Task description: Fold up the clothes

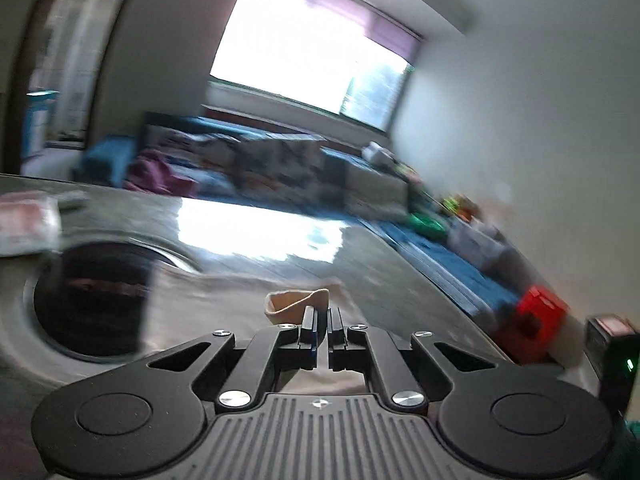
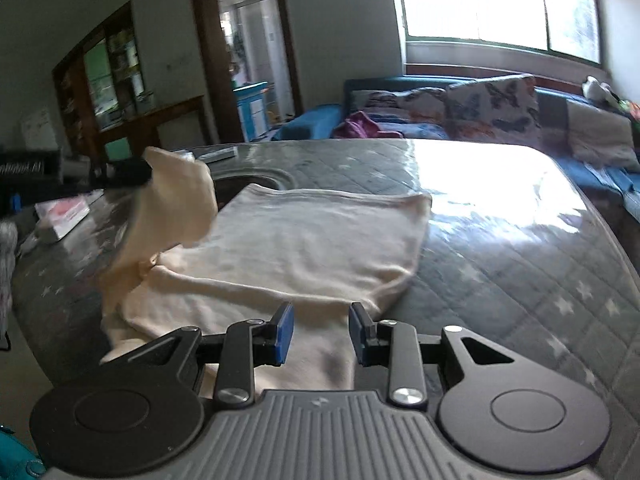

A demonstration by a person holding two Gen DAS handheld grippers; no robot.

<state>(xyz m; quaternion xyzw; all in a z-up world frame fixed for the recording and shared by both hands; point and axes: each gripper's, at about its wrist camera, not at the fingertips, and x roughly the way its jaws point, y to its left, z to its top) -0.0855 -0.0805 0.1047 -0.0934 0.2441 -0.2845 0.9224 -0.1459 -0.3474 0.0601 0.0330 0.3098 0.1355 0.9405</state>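
A cream garment (image 2: 304, 248) lies spread on a grey quilted table (image 2: 520, 272). My left gripper (image 1: 322, 322) is shut on a cream edge of the garment (image 1: 296, 303) and holds it lifted; in the right wrist view the left gripper (image 2: 150, 174) is at the left, above the table, with a sleeve or corner of cloth hanging from it. My right gripper (image 2: 320, 332) is open and empty, just above the near edge of the garment.
A round dark opening (image 1: 96, 300) is in the table at the left. A pink-and-white packet (image 2: 64, 212) lies on the table's left side. A sofa with patterned pillows (image 2: 492, 108) stands behind. A red box (image 1: 536, 320) is at the right.
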